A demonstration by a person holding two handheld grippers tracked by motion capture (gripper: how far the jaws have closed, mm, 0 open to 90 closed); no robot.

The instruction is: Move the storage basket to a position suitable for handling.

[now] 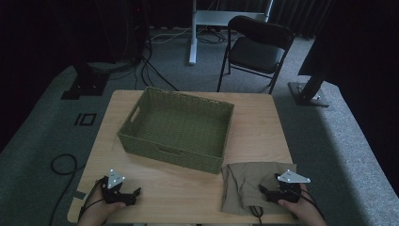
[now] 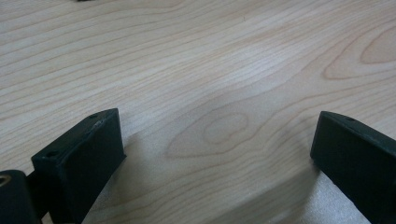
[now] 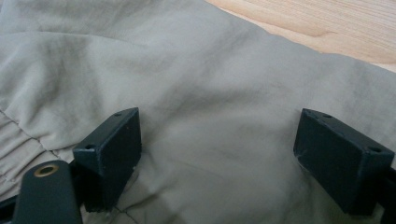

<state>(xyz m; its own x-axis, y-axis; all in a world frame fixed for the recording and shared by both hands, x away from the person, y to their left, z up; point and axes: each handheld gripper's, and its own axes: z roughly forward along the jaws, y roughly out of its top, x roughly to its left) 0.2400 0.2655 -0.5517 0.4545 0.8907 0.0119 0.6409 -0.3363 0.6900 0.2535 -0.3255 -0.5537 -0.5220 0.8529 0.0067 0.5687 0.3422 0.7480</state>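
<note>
- The right tool [image 1: 266,190] hovers over the khaki cloth [image 1: 244,186], which lies crumpled at the near right corner of the table [image 1: 254,132]. Its jaws are spread wide with nothing pinched between them.
- In the right gripper view the cloth [image 3: 196,93] spreads under and ahead of both jaws, with a gathered seam at the lower left and bare wood at the upper right. So the fabric lies directly below the tool and slightly towards the table's middle.
- The cloth's longer side seems to run across the table, left to right, and the tool points leftward along it. A short drop and a squeeze should probably gather a fold.
- The left tool [image 1: 133,194] rests near the front left edge, well apart from the cloth, jaws likewise released and holding nothing. The left gripper view looks down on plain wood grain [image 2: 201,79] between them.
- The right hand is clearly the nearer one; the left would have to cross the bare front strip of the table to help.
- A green woven basket [image 1: 214,160] stands in the middle of the table, its near right corner just beside the cloth's far edge. If the cloth goes into it, that wall must be cleared by lifting first.
- A folding chair [image 1: 256,49] and stand legs sit on the floor beyond, out of the way.
</note>
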